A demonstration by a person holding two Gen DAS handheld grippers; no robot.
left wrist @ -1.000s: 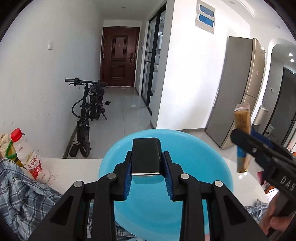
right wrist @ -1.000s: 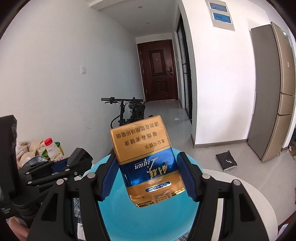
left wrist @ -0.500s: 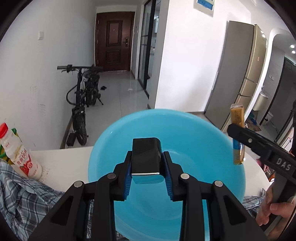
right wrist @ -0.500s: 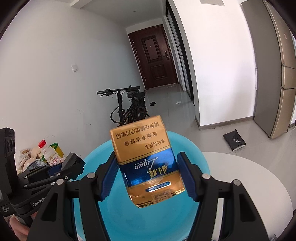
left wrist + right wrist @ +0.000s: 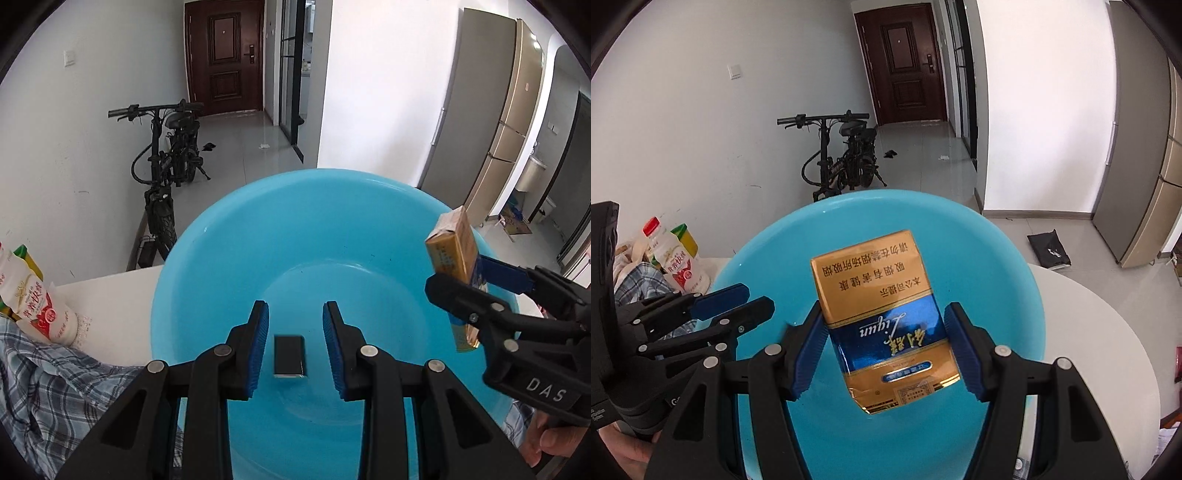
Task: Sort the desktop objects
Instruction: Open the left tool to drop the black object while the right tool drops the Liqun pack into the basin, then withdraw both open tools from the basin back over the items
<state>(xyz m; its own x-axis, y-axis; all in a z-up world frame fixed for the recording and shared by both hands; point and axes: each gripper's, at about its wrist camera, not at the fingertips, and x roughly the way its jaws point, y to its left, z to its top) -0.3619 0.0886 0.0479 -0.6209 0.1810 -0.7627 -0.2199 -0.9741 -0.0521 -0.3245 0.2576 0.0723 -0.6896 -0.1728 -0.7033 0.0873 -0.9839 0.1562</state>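
Observation:
A light blue basin sits on the white table. A small black box lies on the basin's floor, below and between the blue pads of my left gripper. That gripper is open and holds nothing. It appears at the left of the right wrist view, left gripper, over the basin's rim. My right gripper is shut on a gold and blue cigarette pack, which hangs tilted over the basin. In the left wrist view the pack and right gripper are over the basin's right rim.
A red-capped milk bottle and a yellow carton stand at the table's left edge beside a plaid cloth. Bare white tabletop lies right of the basin. A black bicycle leans on the wall beyond. A hand grips each tool.
My left gripper's jaws have parted and the black box has dropped from them onto the basin's floor. Both grippers have sunk toward the basin, which fills more of each view.

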